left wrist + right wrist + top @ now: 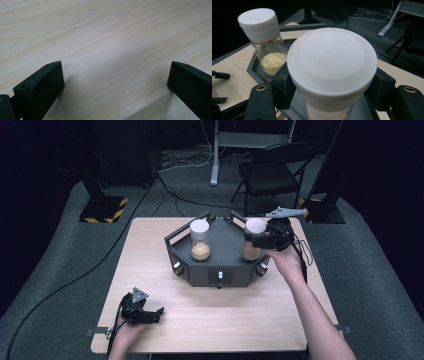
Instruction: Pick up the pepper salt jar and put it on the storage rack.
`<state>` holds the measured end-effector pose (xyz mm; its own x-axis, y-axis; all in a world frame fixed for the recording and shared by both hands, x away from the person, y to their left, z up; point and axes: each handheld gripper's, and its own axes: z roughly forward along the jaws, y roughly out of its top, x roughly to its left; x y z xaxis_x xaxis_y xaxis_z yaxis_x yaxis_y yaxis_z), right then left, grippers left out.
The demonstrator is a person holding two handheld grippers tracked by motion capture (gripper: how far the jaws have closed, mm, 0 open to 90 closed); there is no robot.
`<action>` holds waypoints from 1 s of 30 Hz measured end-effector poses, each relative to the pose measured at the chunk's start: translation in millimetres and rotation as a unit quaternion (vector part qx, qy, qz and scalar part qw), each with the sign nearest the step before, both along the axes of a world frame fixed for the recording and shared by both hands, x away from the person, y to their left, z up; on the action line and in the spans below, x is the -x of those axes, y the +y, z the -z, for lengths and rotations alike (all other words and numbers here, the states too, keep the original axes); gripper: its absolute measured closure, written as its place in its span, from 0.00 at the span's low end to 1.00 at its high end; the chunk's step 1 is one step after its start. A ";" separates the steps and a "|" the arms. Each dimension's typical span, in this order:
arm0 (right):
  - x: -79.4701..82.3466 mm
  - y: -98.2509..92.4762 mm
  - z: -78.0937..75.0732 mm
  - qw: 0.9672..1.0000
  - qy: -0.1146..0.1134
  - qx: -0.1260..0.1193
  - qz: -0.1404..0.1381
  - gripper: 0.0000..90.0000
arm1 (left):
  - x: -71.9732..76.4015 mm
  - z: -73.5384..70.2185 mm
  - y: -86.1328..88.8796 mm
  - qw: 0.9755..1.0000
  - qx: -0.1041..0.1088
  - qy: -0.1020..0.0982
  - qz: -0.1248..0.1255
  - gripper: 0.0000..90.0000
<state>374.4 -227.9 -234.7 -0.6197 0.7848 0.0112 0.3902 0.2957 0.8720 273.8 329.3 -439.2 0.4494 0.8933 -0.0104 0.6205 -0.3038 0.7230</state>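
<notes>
White-capped jar (332,75) clamped just under its lid by the right gripper (260,239) above the grey tray's (212,270) right side for a firm carry, left gripper (150,315) spread wide, idling near-left.

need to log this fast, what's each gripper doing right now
Left gripper: open, holding nothing, low over the table.
Right gripper: shut on the white-lidded jar, clamped just under its lid.
</notes>
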 end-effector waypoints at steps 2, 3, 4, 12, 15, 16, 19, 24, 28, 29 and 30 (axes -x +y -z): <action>-4.4 5.4 2.5 1.000 0.000 0.004 0.003 0.36 | 0.0 0.0 0.0 1.000 0.000 0.000 0.000 0.00; -6.9 7.8 3.4 1.000 0.003 0.005 0.005 0.36 | 0.0 0.0 0.0 1.000 0.000 0.000 0.000 0.00; -9.5 9.6 4.6 1.000 0.006 0.005 0.006 0.36 | 0.0 0.0 0.0 1.000 0.000 0.000 0.000 0.00; -23.9 19.4 12.6 1.000 0.019 0.003 0.017 0.36 | 0.0 0.0 0.0 1.000 0.000 0.000 0.000 0.00; -27.2 23.2 14.4 1.000 0.021 0.009 0.020 0.36 | 0.0 0.0 0.0 1.000 0.000 0.000 0.000 0.00; -28.3 23.9 14.7 0.999 0.023 0.009 0.021 0.36 | 0.0 0.0 0.0 1.000 0.000 0.000 0.000 0.00; -29.8 23.2 15.9 0.999 0.024 0.004 0.022 0.36 | 0.0 0.0 0.0 1.000 0.000 0.000 0.000 0.00; -31.4 20.5 14.3 0.999 0.031 0.001 0.024 0.34 | 0.0 0.0 0.0 1.000 0.000 0.000 0.000 0.00; -22.9 16.9 14.4 0.999 0.023 -0.007 0.023 0.20 | 0.0 0.0 0.0 1.000 0.000 0.000 0.000 0.00; -19.4 15.4 14.9 1.000 0.019 -0.008 0.022 0.18 | 0.0 0.0 0.0 1.000 0.000 0.000 0.000 0.00; -15.5 13.9 15.3 1.000 0.015 -0.010 0.023 0.15 | 0.0 0.0 0.0 1.000 0.000 0.000 0.000 0.00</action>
<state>390.0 -213.9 -250.0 -0.5816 0.8122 0.0448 0.4290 0.2595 0.8652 273.7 329.3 -439.3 0.4495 0.8932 -0.0104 0.6204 -0.3038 0.7231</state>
